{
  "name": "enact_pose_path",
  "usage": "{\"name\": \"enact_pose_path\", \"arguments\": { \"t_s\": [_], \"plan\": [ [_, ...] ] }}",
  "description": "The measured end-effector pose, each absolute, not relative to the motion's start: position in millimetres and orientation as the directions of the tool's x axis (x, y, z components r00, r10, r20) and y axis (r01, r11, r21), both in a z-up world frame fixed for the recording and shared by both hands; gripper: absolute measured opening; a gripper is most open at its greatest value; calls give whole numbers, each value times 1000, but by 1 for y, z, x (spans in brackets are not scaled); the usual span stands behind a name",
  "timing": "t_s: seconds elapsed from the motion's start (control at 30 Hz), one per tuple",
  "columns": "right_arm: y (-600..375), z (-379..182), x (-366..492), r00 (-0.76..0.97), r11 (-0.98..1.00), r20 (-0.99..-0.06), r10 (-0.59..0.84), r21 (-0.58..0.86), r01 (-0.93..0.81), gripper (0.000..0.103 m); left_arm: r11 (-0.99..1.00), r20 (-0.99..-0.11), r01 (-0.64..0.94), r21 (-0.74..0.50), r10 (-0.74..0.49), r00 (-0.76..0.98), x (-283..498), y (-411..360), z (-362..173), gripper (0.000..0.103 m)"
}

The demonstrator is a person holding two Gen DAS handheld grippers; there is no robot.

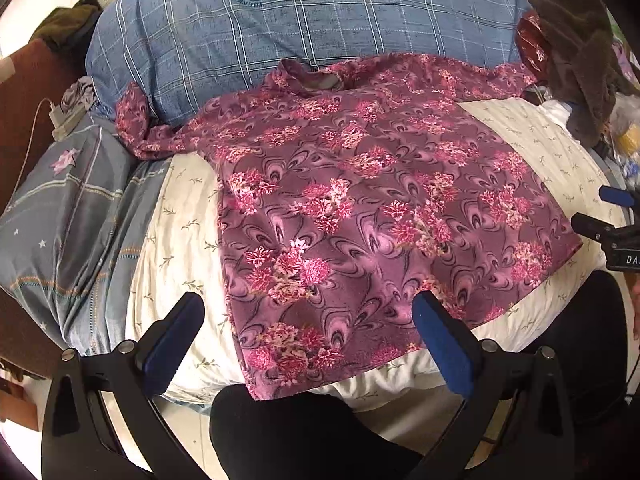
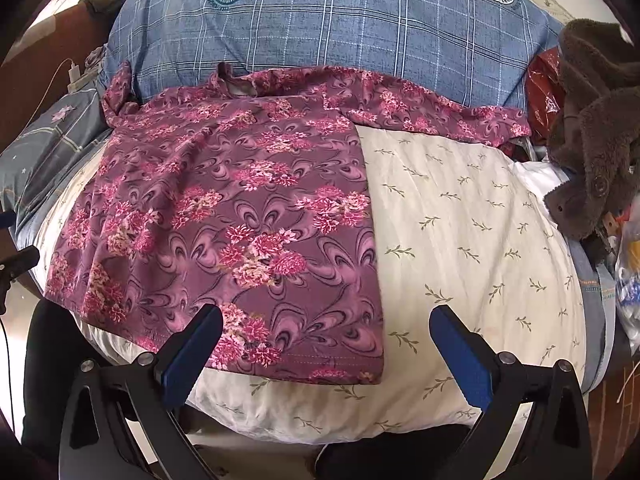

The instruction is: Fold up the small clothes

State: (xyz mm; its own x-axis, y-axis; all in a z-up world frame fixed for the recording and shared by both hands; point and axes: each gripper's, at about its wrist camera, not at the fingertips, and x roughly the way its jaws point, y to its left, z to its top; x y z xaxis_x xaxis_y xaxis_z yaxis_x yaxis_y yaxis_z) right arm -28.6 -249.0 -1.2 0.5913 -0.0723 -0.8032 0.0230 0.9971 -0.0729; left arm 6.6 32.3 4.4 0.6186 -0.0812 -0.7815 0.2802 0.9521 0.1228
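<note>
A purple floral shirt (image 1: 360,200) lies spread flat on a cream leaf-print cushion (image 1: 184,232), collar toward the far pillow, both sleeves stretched out sideways. My left gripper (image 1: 308,320) hovers open over the shirt's near hem, fingers wide apart, nothing between them. In the right wrist view the same shirt (image 2: 240,216) covers the left half of the cushion (image 2: 472,240). My right gripper (image 2: 326,332) is open above the shirt's near right corner, holding nothing. The right gripper's tips (image 1: 600,224) also show at the left view's right edge.
A big blue checked pillow (image 1: 312,36) sits behind the shirt. A grey-blue pillow (image 1: 68,216) lies at left with a charger and cable (image 1: 60,116). A brown plush toy (image 2: 596,128) and bags crowd the right. The person's dark trousers (image 1: 304,436) are at the bottom.
</note>
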Motion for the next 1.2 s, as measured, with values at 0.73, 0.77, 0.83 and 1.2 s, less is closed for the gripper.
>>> {"name": "enact_pose_path", "arguments": {
  "t_s": [0.73, 0.77, 0.83, 1.2],
  "plan": [
    [-262, 1, -19, 593, 992, -796, -121, -122, 38, 103, 947, -796, 312, 76, -131, 591, 28, 16, 1, 103],
    [-264, 1, -19, 592, 992, -797, -123, -124, 40, 103, 948, -798, 311, 70, -135, 588, 28, 17, 0, 103],
    [-266, 0, -19, 590, 991, -798, -126, -123, 44, 103, 950, -804, 308, 55, -141, 578, 30, 21, -2, 103],
    [-267, -2, -11, 585, 992, -803, -118, -117, 40, 103, 964, -809, 265, 33, -130, 573, 39, 35, -4, 103]
  ]
}}
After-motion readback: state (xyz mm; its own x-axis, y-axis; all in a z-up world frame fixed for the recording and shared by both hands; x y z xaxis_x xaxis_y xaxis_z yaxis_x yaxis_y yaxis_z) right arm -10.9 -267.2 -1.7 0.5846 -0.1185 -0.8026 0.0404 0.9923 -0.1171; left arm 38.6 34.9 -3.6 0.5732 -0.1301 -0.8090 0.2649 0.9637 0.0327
